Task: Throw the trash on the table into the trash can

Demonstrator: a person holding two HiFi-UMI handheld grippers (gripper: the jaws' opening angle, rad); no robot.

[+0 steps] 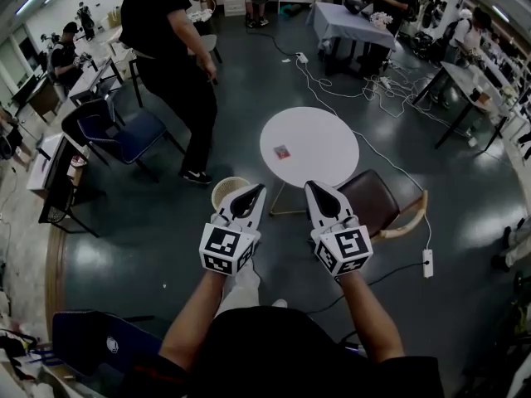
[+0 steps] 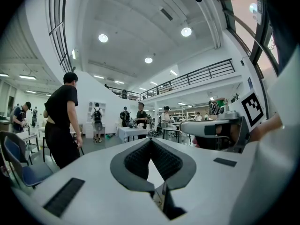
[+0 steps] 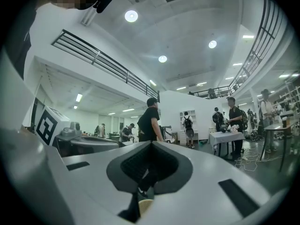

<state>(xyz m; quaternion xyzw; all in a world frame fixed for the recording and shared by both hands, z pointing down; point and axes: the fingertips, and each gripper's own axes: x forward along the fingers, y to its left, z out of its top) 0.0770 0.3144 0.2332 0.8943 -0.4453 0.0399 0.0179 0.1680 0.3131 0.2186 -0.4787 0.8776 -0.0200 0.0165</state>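
Trash (image 1: 281, 151) on rnd table (image 1: 325, 154) — bin (image 1: 222, 191) just beside.

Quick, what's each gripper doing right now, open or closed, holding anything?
Left gripper: closed, holding nothing.
Right gripper: closed, holding nothing.

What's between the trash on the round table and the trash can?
Nothing stands between the trash and the trash can: only bare tabletop and floor, per the head view.
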